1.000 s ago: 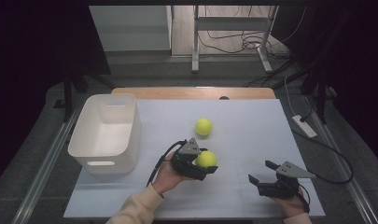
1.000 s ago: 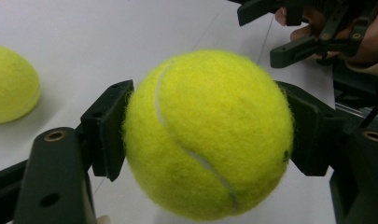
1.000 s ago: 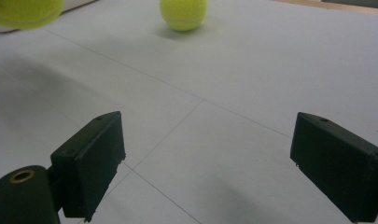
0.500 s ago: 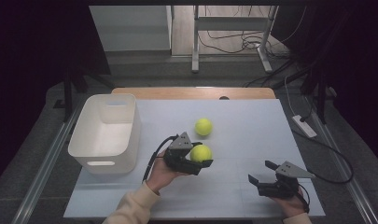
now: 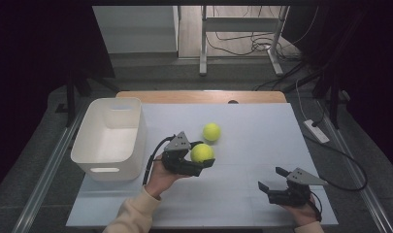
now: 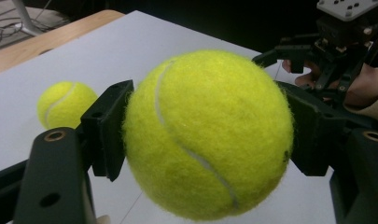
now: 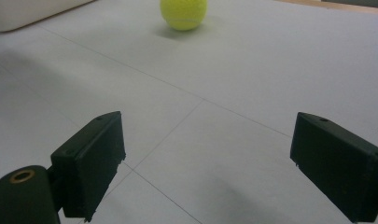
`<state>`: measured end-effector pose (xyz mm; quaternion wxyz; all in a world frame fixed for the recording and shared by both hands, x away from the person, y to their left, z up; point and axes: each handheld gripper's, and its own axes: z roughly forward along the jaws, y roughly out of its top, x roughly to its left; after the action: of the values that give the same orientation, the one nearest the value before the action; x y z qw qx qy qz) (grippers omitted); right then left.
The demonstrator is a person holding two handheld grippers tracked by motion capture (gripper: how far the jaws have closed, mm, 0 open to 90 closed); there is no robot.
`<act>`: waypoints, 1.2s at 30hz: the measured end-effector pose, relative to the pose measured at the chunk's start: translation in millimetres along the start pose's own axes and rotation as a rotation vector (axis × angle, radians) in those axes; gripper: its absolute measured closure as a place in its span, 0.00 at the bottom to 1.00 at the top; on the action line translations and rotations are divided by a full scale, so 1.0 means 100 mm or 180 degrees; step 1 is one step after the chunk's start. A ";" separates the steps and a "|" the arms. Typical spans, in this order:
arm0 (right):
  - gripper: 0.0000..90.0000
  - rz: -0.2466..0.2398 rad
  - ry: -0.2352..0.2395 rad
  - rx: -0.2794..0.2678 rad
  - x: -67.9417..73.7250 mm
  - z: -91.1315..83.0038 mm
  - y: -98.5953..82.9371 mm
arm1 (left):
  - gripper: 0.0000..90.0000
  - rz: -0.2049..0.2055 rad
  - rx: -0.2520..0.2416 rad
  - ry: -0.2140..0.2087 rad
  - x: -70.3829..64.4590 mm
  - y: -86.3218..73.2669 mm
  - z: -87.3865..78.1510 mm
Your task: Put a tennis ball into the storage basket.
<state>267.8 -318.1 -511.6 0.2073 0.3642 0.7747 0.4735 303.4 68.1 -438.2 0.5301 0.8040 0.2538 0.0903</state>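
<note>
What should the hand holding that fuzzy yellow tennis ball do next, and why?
Probably carry it leftward over the white plastic bin and only then let go. The left gripper is shut on the fuzzy yellow tennis ball, held clear of the white table, and the bin sits open just to its left. The second yellow tennis ball lies loose nearby; the right gripper rests open.

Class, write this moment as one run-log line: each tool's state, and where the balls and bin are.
left tool: shut on held ball | right tool: open | second ball: on table | white bin: table's left
</note>
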 end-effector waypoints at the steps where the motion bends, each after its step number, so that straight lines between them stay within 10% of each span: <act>1: 0.11 -0.0004 0.0000 -0.0002 0.00 0.00 0.00 | 0.30 0.0000 -0.0014 0.0011 0.00 0.00 -0.01; 36: 0.11 -0.0008 -0.0005 0.0003 0.00 0.00 0.00 | 0.30 -0.0084 -0.0268 0.0321 0.16 0.05 -0.36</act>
<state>267.9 -318.4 -511.8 0.2084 0.3637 0.7752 0.4726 304.0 103.5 -421.1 0.5512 0.7719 0.2868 0.1343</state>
